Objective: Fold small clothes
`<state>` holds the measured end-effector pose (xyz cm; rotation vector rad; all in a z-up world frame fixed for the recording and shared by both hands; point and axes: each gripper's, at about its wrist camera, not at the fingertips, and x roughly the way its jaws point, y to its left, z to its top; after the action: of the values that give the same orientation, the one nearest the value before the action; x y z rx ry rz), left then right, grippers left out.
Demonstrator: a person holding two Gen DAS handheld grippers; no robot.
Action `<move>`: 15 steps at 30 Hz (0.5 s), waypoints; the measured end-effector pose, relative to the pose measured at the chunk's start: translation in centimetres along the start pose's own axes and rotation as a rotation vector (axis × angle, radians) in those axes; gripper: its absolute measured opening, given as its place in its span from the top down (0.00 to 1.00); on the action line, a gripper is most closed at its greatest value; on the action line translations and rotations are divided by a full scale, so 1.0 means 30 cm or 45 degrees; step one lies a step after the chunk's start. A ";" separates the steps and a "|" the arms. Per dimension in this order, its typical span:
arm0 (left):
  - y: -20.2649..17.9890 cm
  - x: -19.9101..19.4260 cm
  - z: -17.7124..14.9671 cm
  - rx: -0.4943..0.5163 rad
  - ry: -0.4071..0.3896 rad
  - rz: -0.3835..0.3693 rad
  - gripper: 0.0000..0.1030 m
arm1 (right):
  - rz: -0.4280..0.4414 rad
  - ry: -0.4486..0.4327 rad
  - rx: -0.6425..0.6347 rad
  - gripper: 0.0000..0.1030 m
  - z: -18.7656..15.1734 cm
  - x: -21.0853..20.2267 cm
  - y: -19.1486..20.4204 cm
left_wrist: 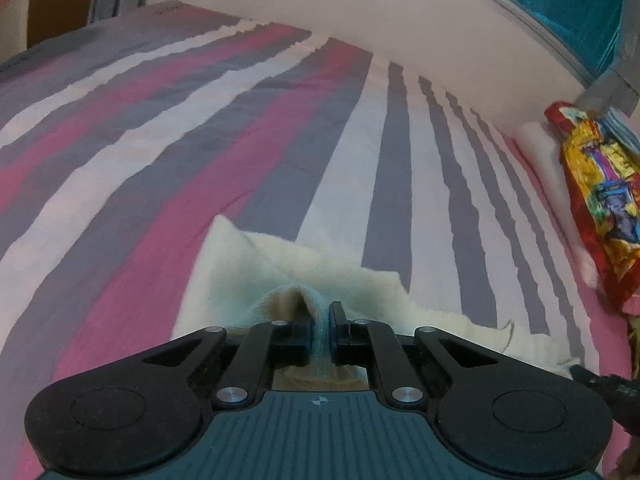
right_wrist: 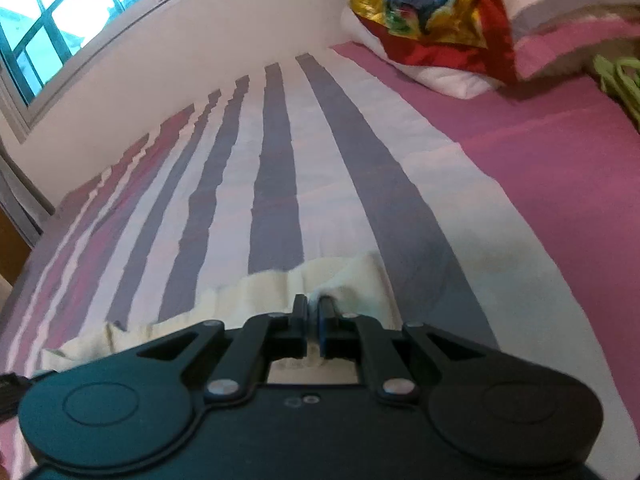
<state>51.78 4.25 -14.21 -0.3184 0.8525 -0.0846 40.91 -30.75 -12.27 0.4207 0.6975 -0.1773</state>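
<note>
On the striped bedsheet [left_wrist: 280,128], directly ahead of both claws, lay the cream cloth [left_wrist: 248,264], spread partly flat with its near edge lifted. The left gripper [left_wrist: 320,330] was closed, its jaws pinching a bunched fold of the cloth that rose between them. The right gripper [right_wrist: 313,322] was likewise closed to a narrow slit, gripping the cloth's rumpled edge, which trailed leftward from that claw. Beyond and to the right of the right claw sat a colourful red-and-yellow bundle [right_wrist: 424,4] resting against a pillow [right_wrist: 560,24]. A window [right_wrist: 60,12] stood far left, above the wall.
</note>
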 end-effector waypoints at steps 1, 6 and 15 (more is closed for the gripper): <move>-0.006 0.014 0.013 0.008 0.033 0.012 0.88 | -0.009 0.016 -0.021 0.93 0.005 0.020 0.009; 0.022 -0.038 0.067 -0.061 -0.019 0.017 0.04 | -0.022 0.039 -0.027 0.69 0.026 0.042 0.019; 0.044 -0.127 0.005 0.155 -0.045 0.029 0.00 | -0.063 -0.109 -0.205 0.58 -0.021 -0.113 0.055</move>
<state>49.31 6.29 -11.75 -0.1950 0.8119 -0.1090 38.46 -28.93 -9.96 0.2405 0.6331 -0.1830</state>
